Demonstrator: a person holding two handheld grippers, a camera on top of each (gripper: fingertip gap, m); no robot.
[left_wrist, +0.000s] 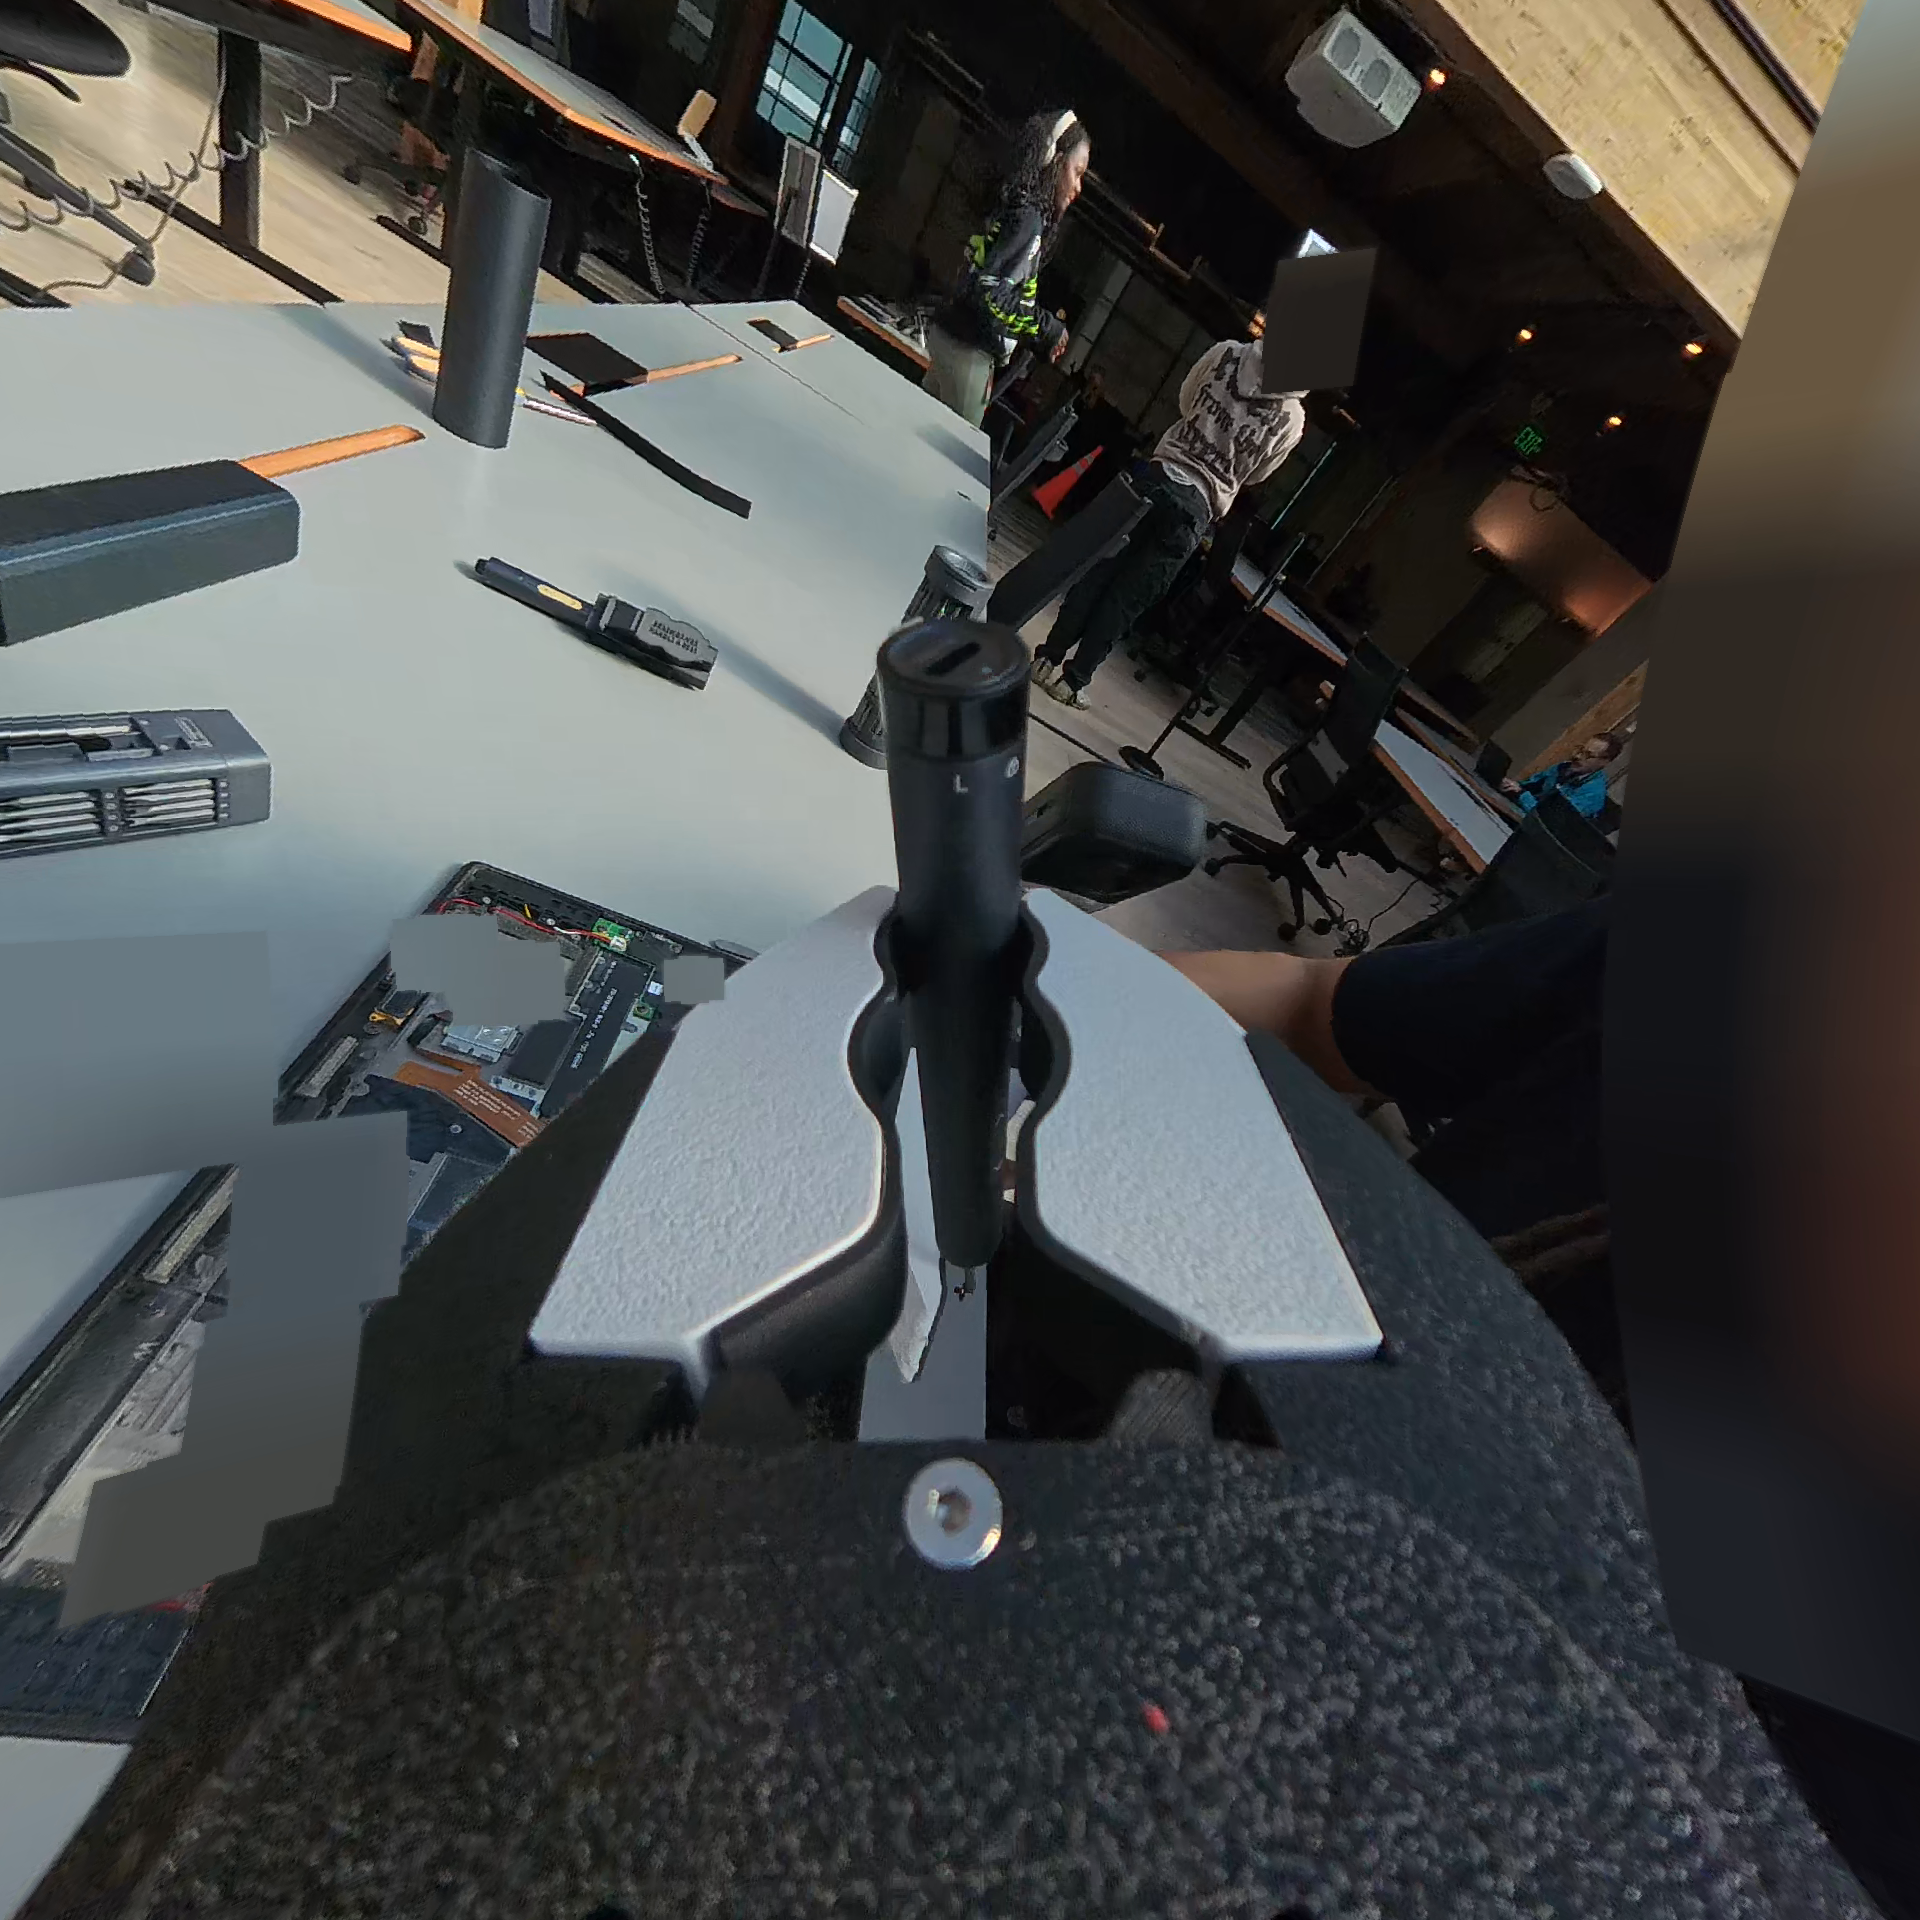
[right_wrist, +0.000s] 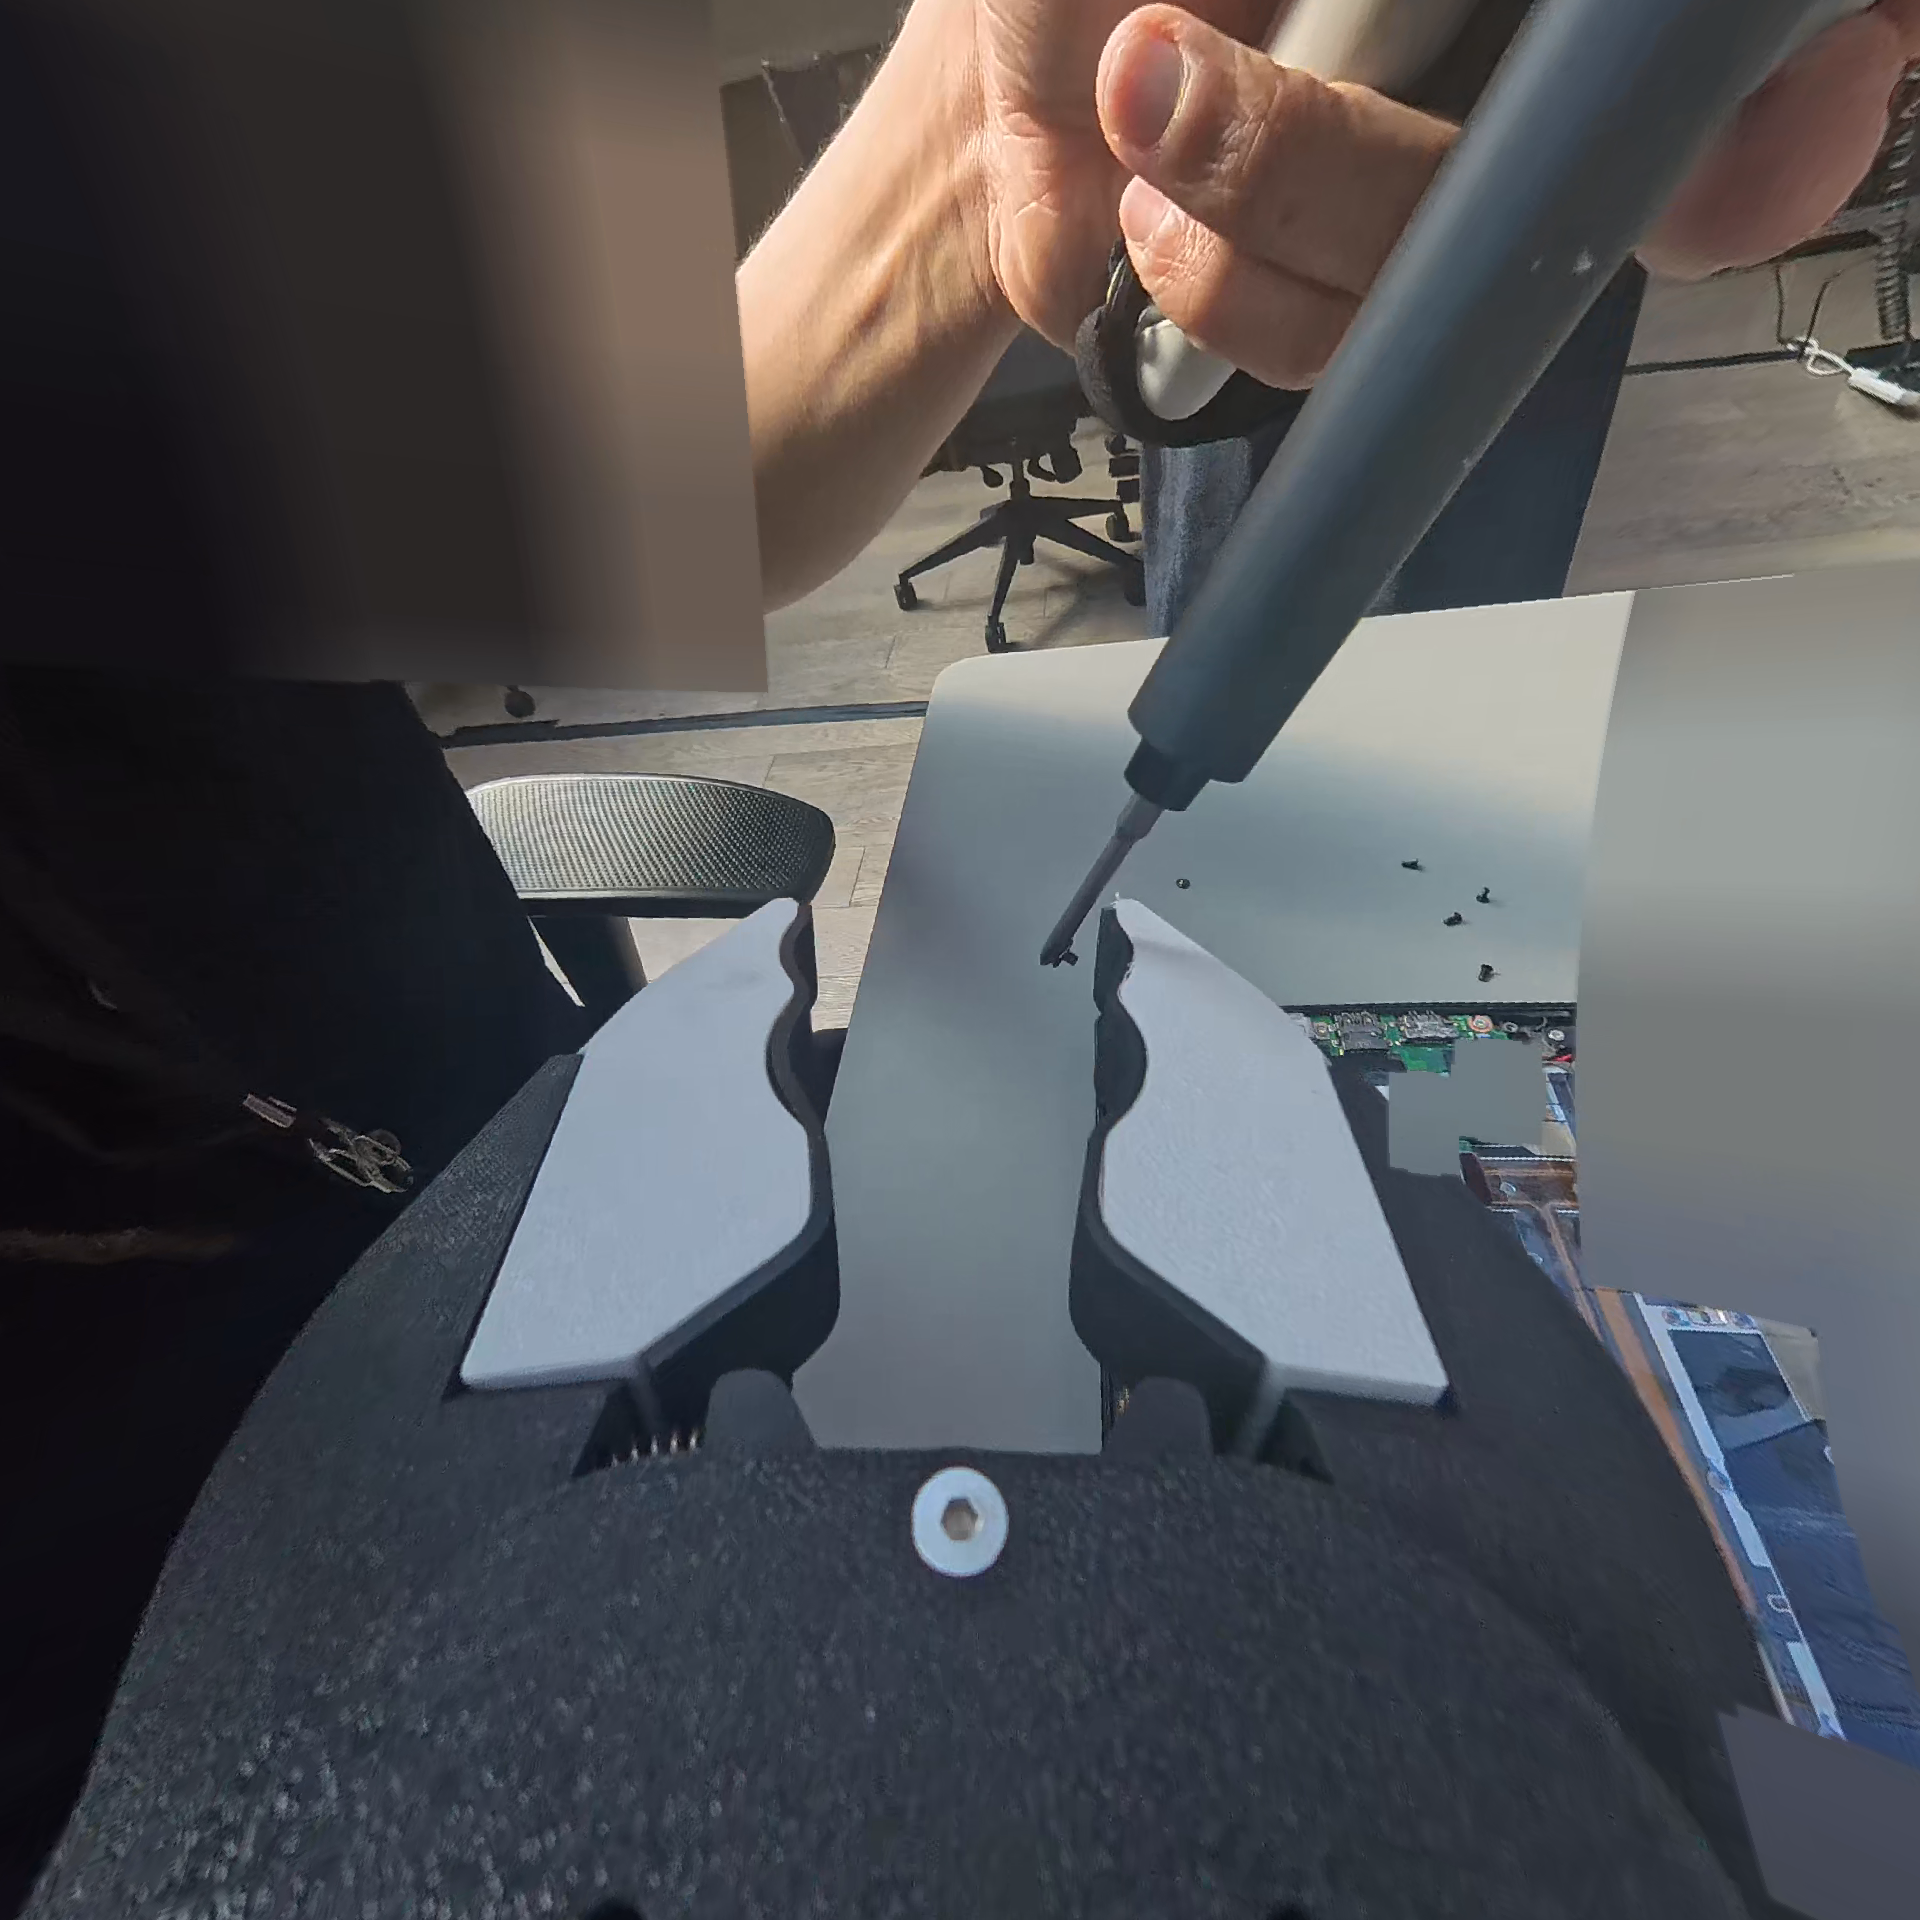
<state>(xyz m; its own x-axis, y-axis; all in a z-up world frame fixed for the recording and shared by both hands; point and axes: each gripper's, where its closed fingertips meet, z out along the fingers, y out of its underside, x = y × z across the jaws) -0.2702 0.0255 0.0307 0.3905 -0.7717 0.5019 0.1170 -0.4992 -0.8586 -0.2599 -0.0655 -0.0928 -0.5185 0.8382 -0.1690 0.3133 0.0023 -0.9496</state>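
Screwdriver (left_wrist: 954, 935) sits clamped in my left tongs (left_wrist: 956, 1049), its long axis running straight out between the fingers, butt end toward upper centre of the left wrist view and bit end back toward the palm. Left of it on the counter (left_wrist: 436, 686) lies an opened laptop (left_wrist: 499, 1029) with its boards bare, a bit case (left_wrist: 125, 774) at the left edge, a dark tube (left_wrist: 488, 301) standing at upper left. Counter edge falls away just right of the driver.

In the right wrist view my right tongs (right_wrist: 951, 966) stand wide with nothing between them, bare counter (right_wrist: 1299, 748) showing through the gap. The driver (right_wrist: 1403, 447) slants down from upper right, its bit tip (right_wrist: 1060, 951) carrying a small screw just inside my right finger (right_wrist: 1226, 1174), nearer that finger than the left one. Loose screws (right_wrist: 1452, 918) are scattered well to the right on open counter, the laptop (right_wrist: 1455, 1039) below them. Counter edge with a chair armrest (right_wrist: 649, 831) beyond lies close at left, so free room is rightward.
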